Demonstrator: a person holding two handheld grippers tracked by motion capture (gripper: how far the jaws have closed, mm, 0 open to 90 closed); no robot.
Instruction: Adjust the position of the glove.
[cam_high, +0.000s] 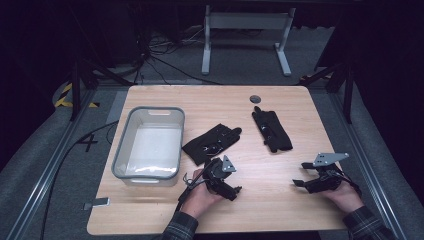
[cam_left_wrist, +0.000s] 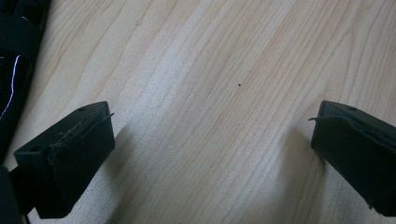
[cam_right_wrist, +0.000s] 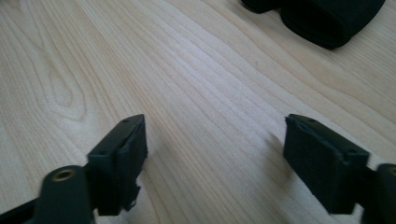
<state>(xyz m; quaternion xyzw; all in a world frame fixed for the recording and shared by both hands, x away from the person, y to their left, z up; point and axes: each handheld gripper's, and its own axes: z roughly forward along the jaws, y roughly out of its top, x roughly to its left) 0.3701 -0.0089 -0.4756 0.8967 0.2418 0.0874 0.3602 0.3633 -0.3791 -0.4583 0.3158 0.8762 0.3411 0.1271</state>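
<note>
Two black gloves on a pale wooden table (cam_high: 280, 200), with a grey plastic bin (cam_high: 150, 142) as the landmark. One glove (cam_high: 210, 143) just beside the bin's right wall, lying flat at a slant, fingers pointing away from the bin. Second glove (cam_high: 271, 130) well apart from the bin, farther right, lying flat with fingers toward the table's far edge. Small dark round disc (cam_high: 255, 98) beyond that second glove, far right of the bin. Left gripper (cam_high: 235, 191) near the bin's front right corner, held low over the wood in the person's left hand (cam_high: 200, 197), just in front of the nearer glove and apart from it. Jaws spread wide in the left gripper view (cam_left_wrist: 212, 140), bare wood grain between them, nothing held; edge of a black glove (cam_left_wrist: 14, 70) at the left border of that view. Right gripper (cam_high: 298, 183) well apart from the bin, near the table's right front, carried by the right hand (cam_high: 345, 195), grey three-cornered plate on top. Jaws parted in the right gripper view (cam_right_wrist: 215, 154) too, bare wood between them, gripping nothing; cuff of a black glove (cam_right_wrist: 327, 18) at the top right of that view, apart from the jaws. Plaid sleeves at the table's front edge.
</note>
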